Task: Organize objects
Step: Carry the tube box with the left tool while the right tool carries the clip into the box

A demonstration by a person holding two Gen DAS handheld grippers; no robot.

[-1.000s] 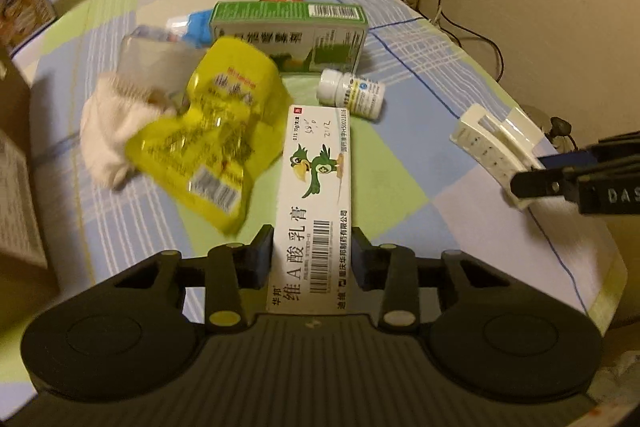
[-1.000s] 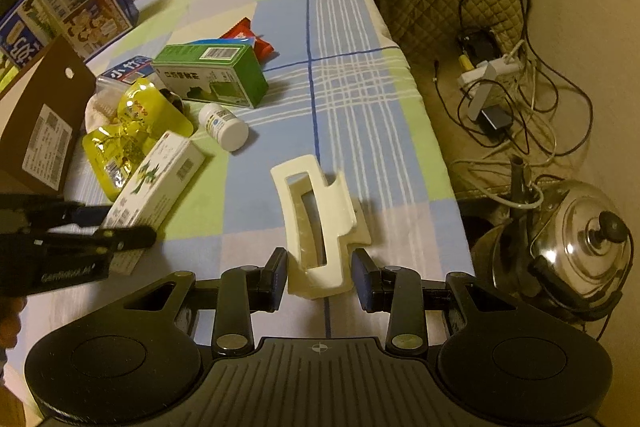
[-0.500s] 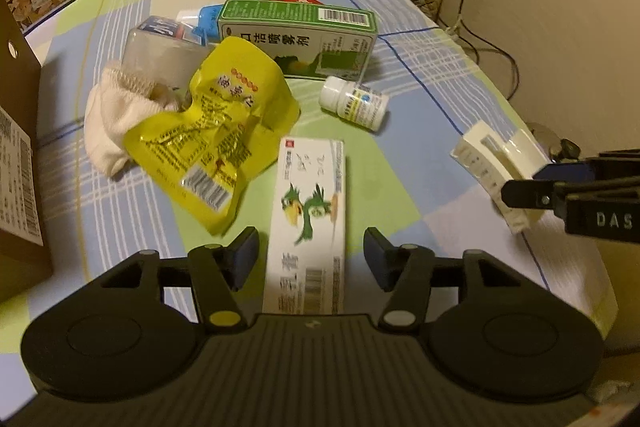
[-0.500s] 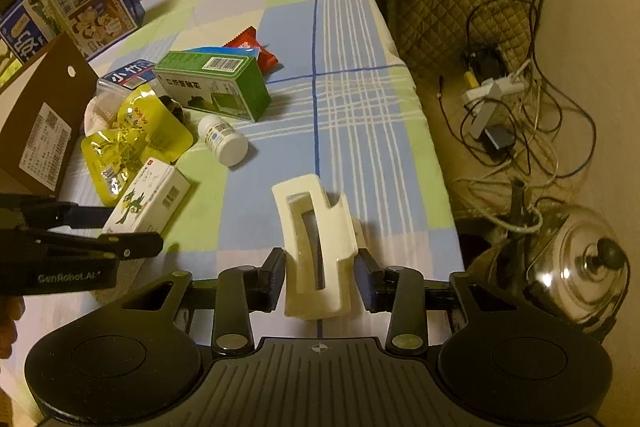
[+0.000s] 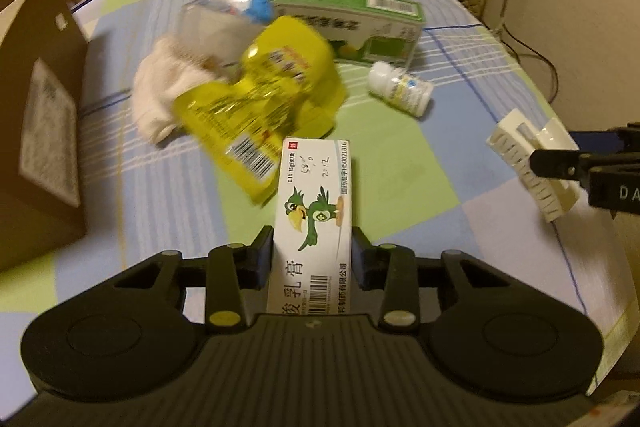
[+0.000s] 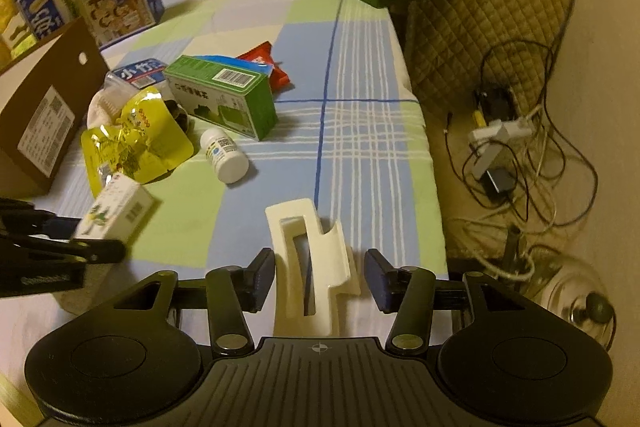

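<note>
Tools at the near edge of the counter [image 6: 360, 75]: the left tool [image 5: 312, 259] pinches the end of a white box [image 5: 316, 203], lifted clear for sorting, while the right tool [image 6: 320, 277] stands spread around a cream clip [image 6: 310, 259], not yet gripping.

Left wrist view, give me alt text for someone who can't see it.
The left gripper has its jaws shut on a white ointment box with a green bird on it, over a checked tablecloth. Beyond lie a yellow pouch, green box and pill bottle; the right gripper reaches a cream clip at right.
</note>
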